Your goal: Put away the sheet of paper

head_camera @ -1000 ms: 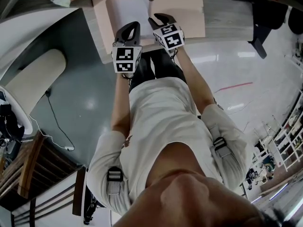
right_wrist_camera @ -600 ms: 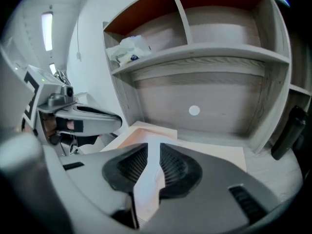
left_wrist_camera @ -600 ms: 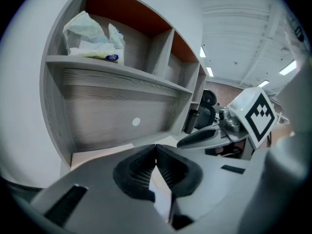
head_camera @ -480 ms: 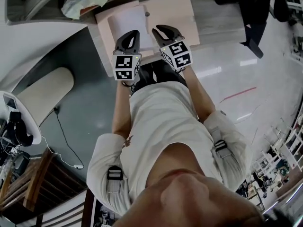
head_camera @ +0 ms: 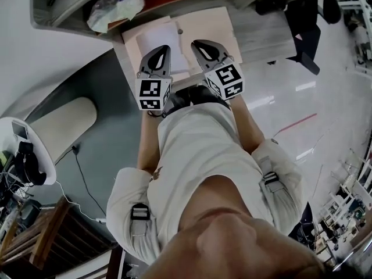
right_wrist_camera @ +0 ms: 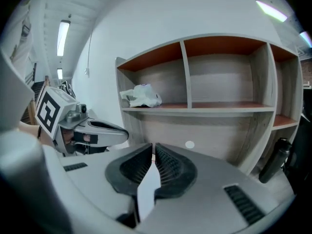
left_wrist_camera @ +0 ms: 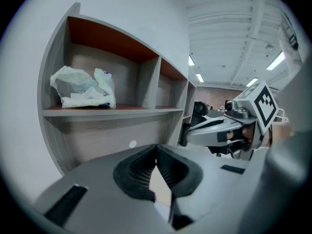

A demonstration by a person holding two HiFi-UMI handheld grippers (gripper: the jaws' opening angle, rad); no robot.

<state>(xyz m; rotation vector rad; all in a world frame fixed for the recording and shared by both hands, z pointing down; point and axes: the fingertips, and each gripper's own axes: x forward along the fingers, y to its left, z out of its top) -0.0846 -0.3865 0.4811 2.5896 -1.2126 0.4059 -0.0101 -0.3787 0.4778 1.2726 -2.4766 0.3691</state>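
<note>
The white sheet of paper lies flat on the peach desk top, under the shelf unit. My left gripper hovers over the sheet's near part. In the left gripper view its jaws meet at the tips, and only a pale strip of desk and paper shows through the gap behind them. My right gripper hangs just right of the sheet. Its jaws are closing, a thin slit still parts the tips, and I see nothing gripped between them. Both grippers point level at the shelf.
A wooden shelf unit with several compartments stands at the back of the desk. A crumpled plastic bag fills its left compartment. A dark bottle stands at the right. A black chair base is on the floor to the right.
The right gripper's jaws have drawn together from wide open. Both grippers have drawn back a little from the sheet, which lies where it was.
</note>
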